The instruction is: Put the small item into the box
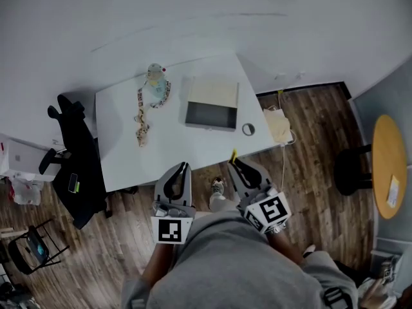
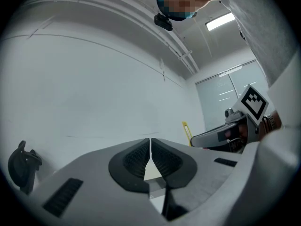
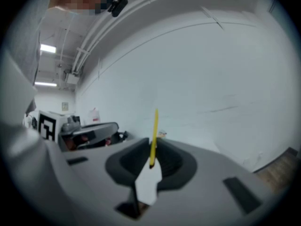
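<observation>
My right gripper (image 1: 234, 162) is shut on a thin yellow stick (image 1: 233, 154), held over the floor just short of the white table's (image 1: 122, 159) near edge. In the right gripper view the yellow stick (image 3: 153, 134) stands upright, pinched between the dark pads at the right gripper's (image 3: 152, 150) tips. An open grey box (image 1: 210, 112) with its pale lid folded back lies on the table's far right part. My left gripper (image 1: 184, 166) hangs beside the right one, shut on nothing; in its own view the left gripper (image 2: 150, 141) shows closed pads, with the yellow stick (image 2: 186, 131) to the right.
On the table lie a tape roll (image 1: 248, 129), a beaded toy snake (image 1: 144, 111) and a small plush (image 1: 155, 76). A black office chair (image 1: 74, 156) stands left of the table, a paper bag (image 1: 277, 125) at its right end, a round wooden table (image 1: 389, 166) and dark stool (image 1: 351, 170) farther right.
</observation>
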The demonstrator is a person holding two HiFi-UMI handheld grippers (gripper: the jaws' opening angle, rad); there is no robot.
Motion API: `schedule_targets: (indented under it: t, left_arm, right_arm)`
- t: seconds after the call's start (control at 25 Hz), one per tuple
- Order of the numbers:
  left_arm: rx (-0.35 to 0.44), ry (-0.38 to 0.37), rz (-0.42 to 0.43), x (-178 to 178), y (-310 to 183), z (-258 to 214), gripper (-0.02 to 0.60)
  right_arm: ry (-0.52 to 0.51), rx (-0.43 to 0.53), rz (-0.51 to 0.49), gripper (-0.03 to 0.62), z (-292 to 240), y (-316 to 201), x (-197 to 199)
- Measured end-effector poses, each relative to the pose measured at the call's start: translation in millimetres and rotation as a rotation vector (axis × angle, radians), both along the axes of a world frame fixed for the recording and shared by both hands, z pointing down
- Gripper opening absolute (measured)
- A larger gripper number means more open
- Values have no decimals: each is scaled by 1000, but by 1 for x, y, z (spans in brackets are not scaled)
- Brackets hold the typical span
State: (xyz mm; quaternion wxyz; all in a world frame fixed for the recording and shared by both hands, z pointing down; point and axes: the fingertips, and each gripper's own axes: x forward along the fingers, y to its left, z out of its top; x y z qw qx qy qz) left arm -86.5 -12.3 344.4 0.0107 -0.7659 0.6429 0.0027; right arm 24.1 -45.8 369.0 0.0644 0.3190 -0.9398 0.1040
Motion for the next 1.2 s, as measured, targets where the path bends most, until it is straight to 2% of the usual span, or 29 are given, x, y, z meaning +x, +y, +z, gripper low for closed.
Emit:
schedule_targets:
  t: [0.16,0.52,1.04,1.2]
  left_arm:
    - [32,-11,-31,5,-28,-5,41]
    - [10,-5,-103,16,-65,2,41]
    - [-11,-36,-101,23,-90,5,41]
    - [-20,-24,-94,22,-96,10,41]
  right_arm:
    - [4,6,-35,66,1,-32,4]
    - [14,16,-97,66,7,-84,12]
    - [7,-13,-92,66,18,-109,23]
    - [17,-21,-85,66,22,-114,22]
